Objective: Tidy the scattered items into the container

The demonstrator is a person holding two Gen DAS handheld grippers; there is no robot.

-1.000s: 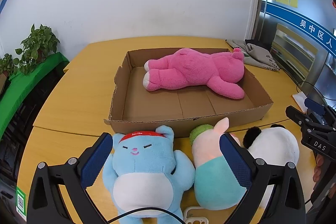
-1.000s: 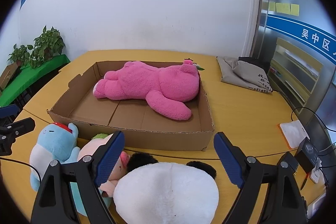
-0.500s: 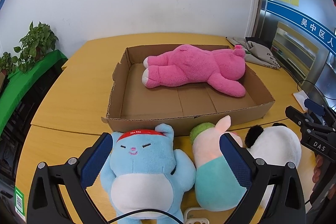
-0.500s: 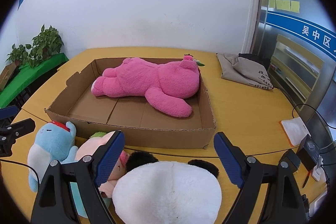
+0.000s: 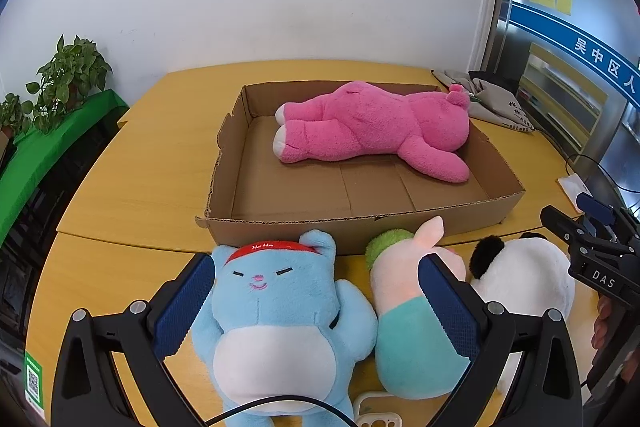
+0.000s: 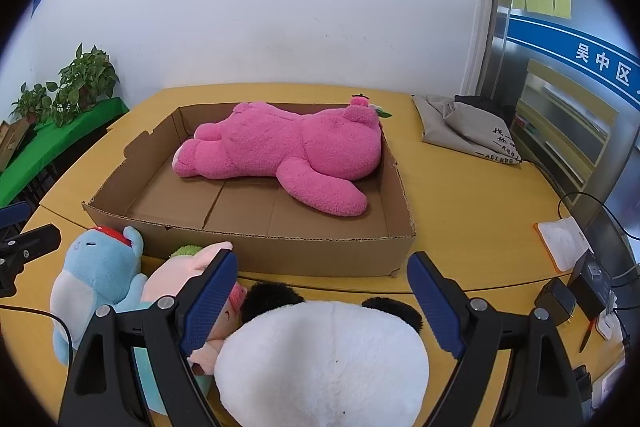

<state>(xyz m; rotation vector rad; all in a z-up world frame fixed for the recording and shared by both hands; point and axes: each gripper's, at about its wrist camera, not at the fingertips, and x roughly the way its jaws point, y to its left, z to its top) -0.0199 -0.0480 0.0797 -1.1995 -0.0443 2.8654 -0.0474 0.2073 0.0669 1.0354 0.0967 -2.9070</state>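
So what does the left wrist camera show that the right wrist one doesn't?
Only the left wrist view shows the blue plush's face and white belly between the open left gripper. Only the right wrist view shows the black adapters by the table's edge, with the open right gripper over the panda plush. Both show the pink bear lying in the cardboard box, the pig plush and the grey bag.

A yellow wooden table [image 5: 152, 163] is seen bearing a cardboard box [image 5: 400, 223]. In front of the box, a blue plush [image 5: 280, 303], a pink-and-teal plush [image 5: 408, 343] and a panda plush [image 5: 520, 279] are laid side by side. Right of the box, a grey cloth bag [image 6: 464, 127] is spread.
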